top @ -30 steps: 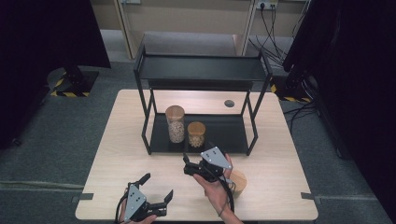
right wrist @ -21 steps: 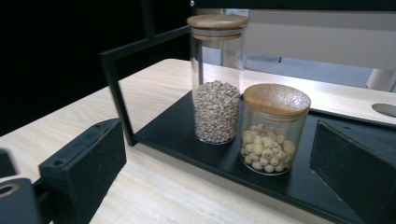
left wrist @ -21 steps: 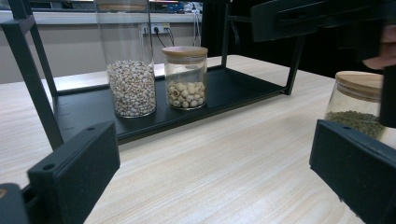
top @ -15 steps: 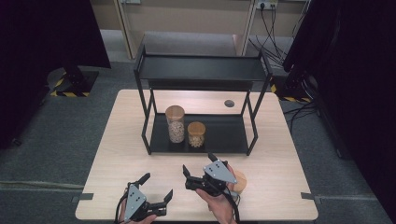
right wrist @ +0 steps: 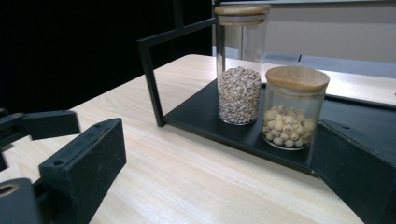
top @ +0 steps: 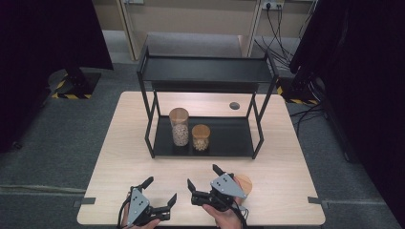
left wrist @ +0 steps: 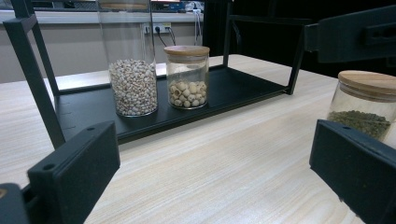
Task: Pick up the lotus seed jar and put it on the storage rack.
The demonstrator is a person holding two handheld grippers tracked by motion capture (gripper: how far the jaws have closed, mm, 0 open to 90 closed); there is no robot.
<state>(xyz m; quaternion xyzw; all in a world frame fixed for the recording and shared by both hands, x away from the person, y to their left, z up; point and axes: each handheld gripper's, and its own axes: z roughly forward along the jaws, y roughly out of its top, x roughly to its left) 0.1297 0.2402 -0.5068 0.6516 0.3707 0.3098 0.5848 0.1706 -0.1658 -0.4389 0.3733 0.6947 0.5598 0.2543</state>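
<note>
— Hovering low over the near worktop (top: 286, 191), both grippers, left gripper (top: 160, 193) and right gripper (top: 204, 179), have jaws wide apart, holding nothing?

— Yes. The lidded jar of green beans (left wrist: 365, 105) stands just beside the right one; next, probably, jaws around it, then the black rack (top: 224, 136) beyond.

Three lidded glass jars: tall jar (top: 179, 126), short jar (top: 200, 137), green-filled jar (left wrist: 364, 105). One black rack (top: 205, 71). One table (top: 124, 157). Two grippers: left gripper (top: 158, 192), right gripper (top: 204, 176).
</note>
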